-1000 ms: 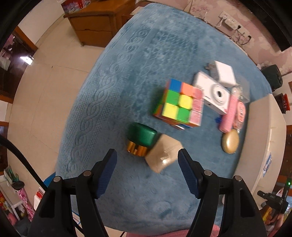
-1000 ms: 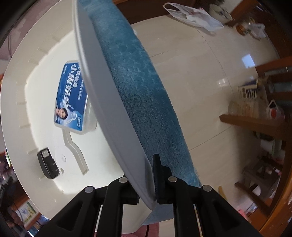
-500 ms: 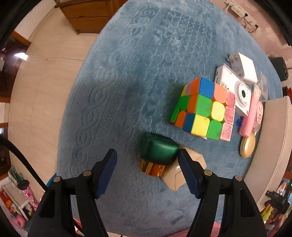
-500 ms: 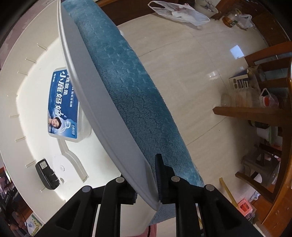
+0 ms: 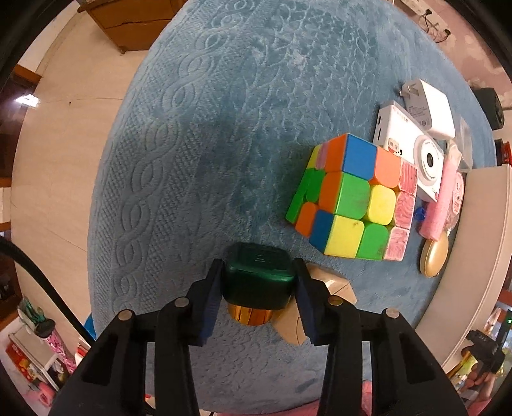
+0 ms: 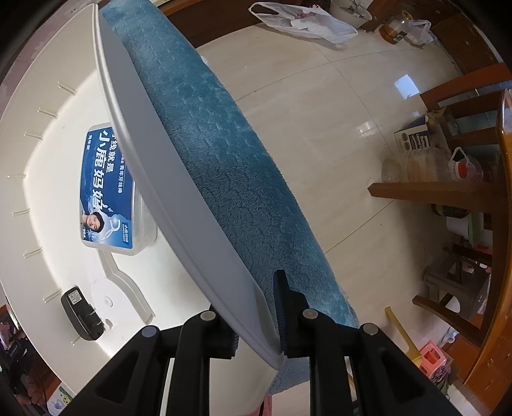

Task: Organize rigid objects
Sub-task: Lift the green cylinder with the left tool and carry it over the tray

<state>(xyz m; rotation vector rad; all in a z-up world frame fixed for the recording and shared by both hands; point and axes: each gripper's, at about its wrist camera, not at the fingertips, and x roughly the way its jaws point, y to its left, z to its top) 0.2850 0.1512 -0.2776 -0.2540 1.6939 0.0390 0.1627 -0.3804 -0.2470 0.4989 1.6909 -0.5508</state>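
My left gripper (image 5: pixel 257 283) is shut on a dark green box with a gold base (image 5: pixel 258 281) on the blue plush cloth (image 5: pixel 198 134). A beige box (image 5: pixel 332 288) lies against it on the right. Beyond stand a colourful puzzle cube (image 5: pixel 352 198), a white camera (image 5: pixel 412 153), a white charger (image 5: pixel 428 108), a pink item (image 5: pixel 441 201) and a gold compact (image 5: pixel 435 259). My right gripper (image 6: pixel 256 316) is shut on the grey rim of a white storage bin (image 6: pixel 179 192). Inside the bin lie a blue-labelled box (image 6: pixel 108 192) and a black adapter (image 6: pixel 81 315).
The bin's rim (image 5: pixel 476 256) shows at the right edge of the left wrist view. A wooden cabinet (image 5: pixel 137 22) stands beyond the cloth. In the right wrist view, tiled floor (image 6: pixel 336 134), wooden furniture (image 6: pixel 454 192) and a plastic bag (image 6: pixel 304 22) lie to the right.
My left gripper moved forward and down over the green box and closed on it. The right gripper kept its hold on the bin rim with only a small shift.
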